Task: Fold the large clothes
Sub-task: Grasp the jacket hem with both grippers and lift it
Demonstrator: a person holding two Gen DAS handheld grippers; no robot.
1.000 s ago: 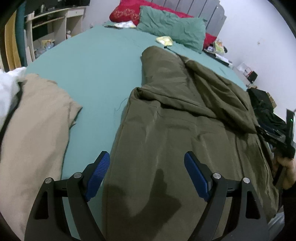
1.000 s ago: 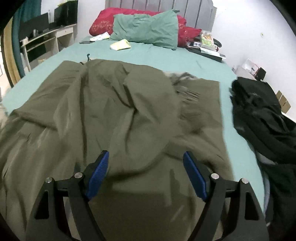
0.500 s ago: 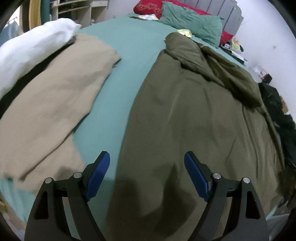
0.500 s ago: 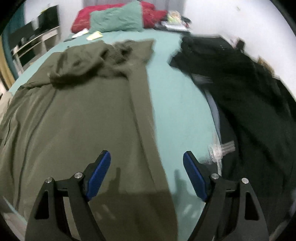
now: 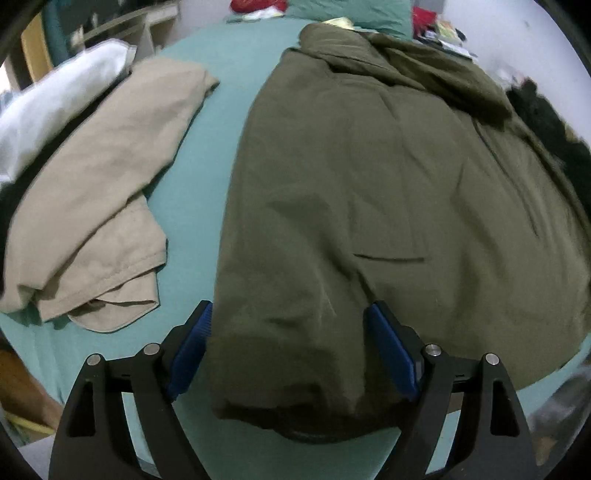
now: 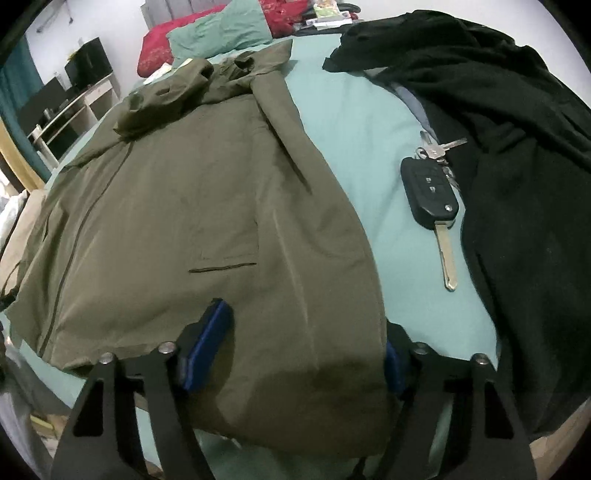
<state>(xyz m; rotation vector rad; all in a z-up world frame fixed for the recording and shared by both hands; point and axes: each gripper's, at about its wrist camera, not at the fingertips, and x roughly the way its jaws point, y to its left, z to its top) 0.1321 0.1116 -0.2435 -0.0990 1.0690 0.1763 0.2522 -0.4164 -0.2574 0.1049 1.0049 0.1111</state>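
Note:
An olive green jacket (image 5: 369, 184) lies spread out on the teal bed sheet (image 5: 199, 155), its hem toward me. My left gripper (image 5: 291, 332) stands open just over the hem's near left corner, with that fabric between its blue pads (image 5: 192, 343). In the right wrist view the same jacket (image 6: 207, 192) fills the left half. My right gripper (image 6: 299, 354) straddles the hem's near right corner and its jaws are closing. Its left pad (image 6: 207, 343) rests on the cloth, while the jacket's edge half hides the right one.
A beige garment (image 5: 96, 206) and something white (image 5: 55, 107) lie left of the jacket. A black garment (image 6: 517, 184) covers the bed's right side, with a car key and key ring (image 6: 432, 192) beside it. Pillows (image 6: 221, 29) and shelves (image 6: 74, 103) stand farther back.
Both grippers have swept back along the jacket to its near hem and come down onto it. The right gripper's jaws have narrowed around the right corner.

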